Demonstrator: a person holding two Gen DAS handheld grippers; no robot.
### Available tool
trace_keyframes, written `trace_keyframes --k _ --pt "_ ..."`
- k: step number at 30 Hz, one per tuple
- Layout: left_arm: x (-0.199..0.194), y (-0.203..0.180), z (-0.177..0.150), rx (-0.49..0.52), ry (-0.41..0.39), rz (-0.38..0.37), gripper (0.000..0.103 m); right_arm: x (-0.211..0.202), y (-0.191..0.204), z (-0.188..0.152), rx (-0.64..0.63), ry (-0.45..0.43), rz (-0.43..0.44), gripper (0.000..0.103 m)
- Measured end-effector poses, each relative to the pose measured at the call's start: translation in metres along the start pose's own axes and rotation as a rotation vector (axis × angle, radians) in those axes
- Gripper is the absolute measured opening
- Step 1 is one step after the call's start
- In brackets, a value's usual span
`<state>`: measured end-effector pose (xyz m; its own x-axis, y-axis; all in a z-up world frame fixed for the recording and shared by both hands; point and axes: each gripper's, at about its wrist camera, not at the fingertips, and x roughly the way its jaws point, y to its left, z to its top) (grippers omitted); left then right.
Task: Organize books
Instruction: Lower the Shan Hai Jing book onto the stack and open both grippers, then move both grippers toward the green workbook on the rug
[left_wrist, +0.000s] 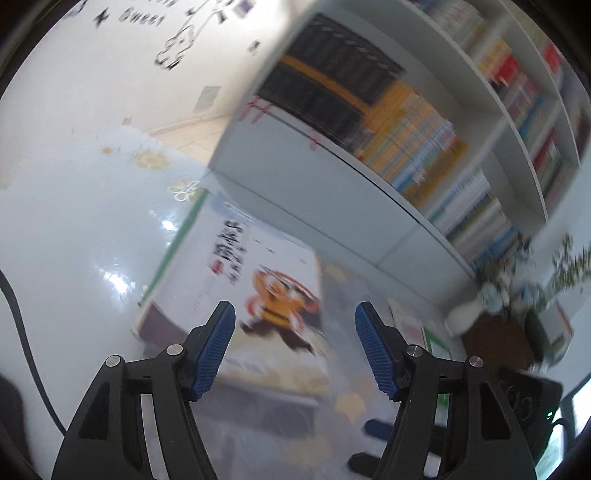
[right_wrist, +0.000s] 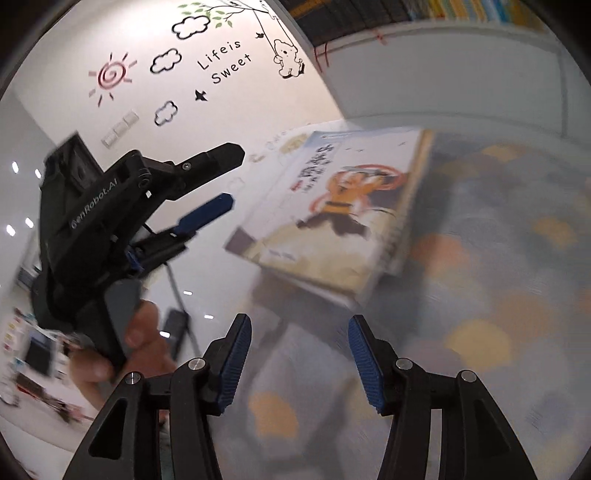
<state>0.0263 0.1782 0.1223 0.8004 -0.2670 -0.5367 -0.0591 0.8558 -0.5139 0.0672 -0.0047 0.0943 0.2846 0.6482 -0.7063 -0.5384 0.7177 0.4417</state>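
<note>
1. The left tool (left_wrist: 295, 343) stands with its blue-padded jaws apart and nothing between them. It hovers just above the near edge of the book (left_wrist: 243, 288).
2. The right tool (right_wrist: 300, 354) is also parted and empty, with only blurred patterned cloth under it. A person's hand (right_wrist: 122, 354) grips the handle of the left tool, seen from the side in the right wrist view.
3. The book, with a cartoon figure in orange on a pale cover, lies flat on the surface (left_wrist: 74, 229), just in front of the white bookshelf (left_wrist: 332, 177). Neither tool touches it.
4. Judged from this, the book is loose and not yet shelved. It looks to be resting on something beneath, perhaps another book, though blur hides what.
5. The bookshelf's rows already look tightly packed with upright spines, dark ones on the left and orange and blue ones further right. No open slot shows clearly, which may make placing harder.
6. Nearby, a potted plant (left_wrist: 517, 306) sits at the right beside a dark device, and a black cable (left_wrist: 22, 332) crosses the glossy surface at the left. The wall behind carries cloud and sun stickers.
</note>
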Motion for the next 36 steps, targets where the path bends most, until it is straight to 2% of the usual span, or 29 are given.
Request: trace_keyframes --k 3,5,6,8,9,13,15,16,18,21,23,25,30,33,36 --pt "-0.02 -0.039 -0.012 0.084 0.006 0.026 0.066 -0.033 0.002 -0.023 -0.055 -0.024 -0.08 0.056" --pt "-0.031 -0.069 -0.022 0.134 0.015 0.001 0.067 -0.058 -0.002 -0.04 -0.087 -0.044 -0.152 0.059" --pt "-0.034 -0.081 -0.026 0.149 0.02 -0.013 0.072 -0.07 -0.005 -0.048 -0.1 -0.057 -0.185 0.06" --pt "-0.036 -0.112 -0.041 0.189 0.044 -0.037 0.077 -0.096 -0.018 -0.065 -0.115 -0.09 -0.284 0.076" --pt "-0.035 -0.124 -0.048 0.211 0.054 -0.044 0.077 -0.107 -0.026 -0.071 -0.106 -0.107 -0.325 0.078" --pt "-0.013 -0.18 -0.093 0.335 0.108 -0.053 0.078 -0.165 -0.088 -0.095 0.004 -0.22 -0.485 0.079" --pt "-0.002 -0.19 -0.117 0.338 0.153 -0.159 0.08 -0.191 -0.12 -0.105 0.063 -0.279 -0.577 0.079" --pt "0.009 -0.194 -0.132 0.322 0.184 -0.211 0.08 -0.204 -0.134 -0.112 0.077 -0.311 -0.657 0.079" --pt "0.028 -0.2 -0.15 0.322 0.225 -0.201 0.08 -0.227 -0.155 -0.123 0.095 -0.337 -0.779 0.079" --pt "0.052 -0.208 -0.17 0.333 0.257 -0.146 0.08 -0.254 -0.179 -0.133 0.126 -0.364 -0.802 0.081" --pt "0.065 -0.211 -0.182 0.357 0.27 -0.112 0.08 -0.268 -0.19 -0.134 0.159 -0.395 -0.795 0.089" --pt "0.074 -0.21 -0.192 0.381 0.269 -0.078 0.08 -0.277 -0.202 -0.133 0.194 -0.429 -0.772 0.089" --pt "0.088 -0.196 -0.201 0.36 0.274 -0.075 0.08 -0.27 -0.229 -0.129 0.243 -0.443 -0.786 0.089" --pt "0.088 -0.193 -0.201 0.35 0.25 -0.054 0.08 -0.261 -0.24 -0.141 0.257 -0.461 -0.788 0.089" --pt "0.09 -0.194 -0.205 0.366 0.263 -0.054 0.08 -0.252 -0.251 -0.147 0.277 -0.421 -0.798 0.089"
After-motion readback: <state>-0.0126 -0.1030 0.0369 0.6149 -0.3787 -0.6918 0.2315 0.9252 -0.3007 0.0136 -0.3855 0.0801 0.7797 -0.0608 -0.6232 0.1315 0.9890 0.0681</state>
